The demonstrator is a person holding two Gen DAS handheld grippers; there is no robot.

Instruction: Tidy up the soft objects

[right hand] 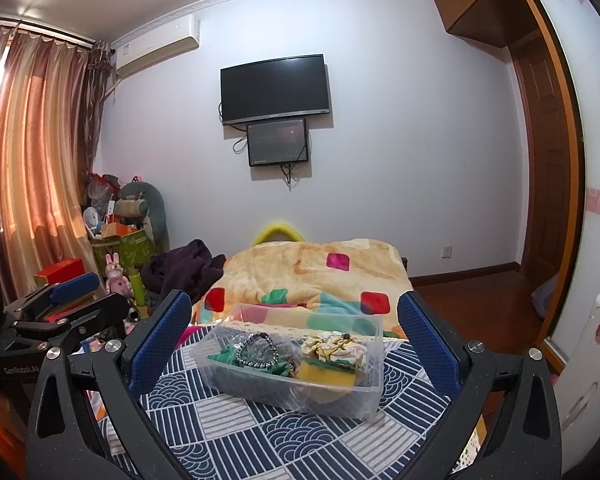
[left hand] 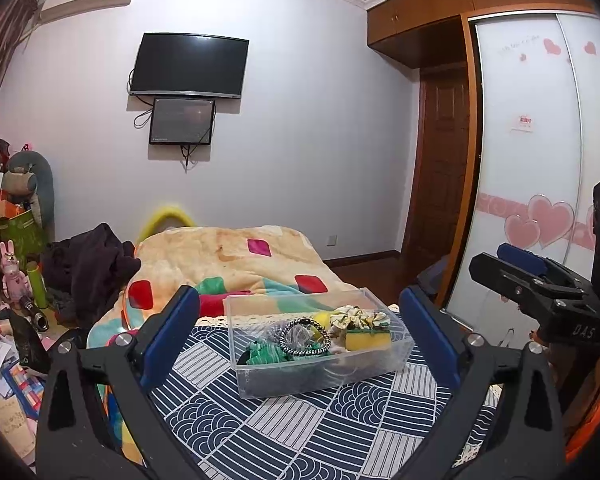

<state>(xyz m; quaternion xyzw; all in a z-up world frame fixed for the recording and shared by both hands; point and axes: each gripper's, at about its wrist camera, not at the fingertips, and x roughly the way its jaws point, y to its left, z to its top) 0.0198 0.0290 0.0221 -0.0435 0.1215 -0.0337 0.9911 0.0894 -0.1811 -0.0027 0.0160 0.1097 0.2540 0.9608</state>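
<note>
A clear plastic box (left hand: 260, 380) (right hand: 372, 396) stands on a navy patterned cloth (left hand: 300, 432) (right hand: 260, 440). Inside lie a yellow sponge with a green top (left hand: 369, 339) (right hand: 328, 372), a floral scrunchie (left hand: 358, 317) (right hand: 336, 344), a black-and-white braided ring (left hand: 304, 338) (right hand: 258, 350) and green fabric (left hand: 266, 354) (right hand: 224, 358). My left gripper (left hand: 300, 328) is open and empty, held above the cloth in front of the box. My right gripper (right hand: 296, 332) is open and empty too. The right gripper also shows in the left wrist view (left hand: 536, 276), the left gripper in the right wrist view (right hand: 68, 300).
A bed with a patchwork blanket (left hand: 236, 260) (right hand: 320, 272) lies behind the box, with dark clothing (left hand: 92, 268) to its left. Toys and boxes (left hand: 16, 220) crowd the left side. A wardrobe (left hand: 532, 140) stands at right. A suitcase (right hand: 596, 360) stands at the far right.
</note>
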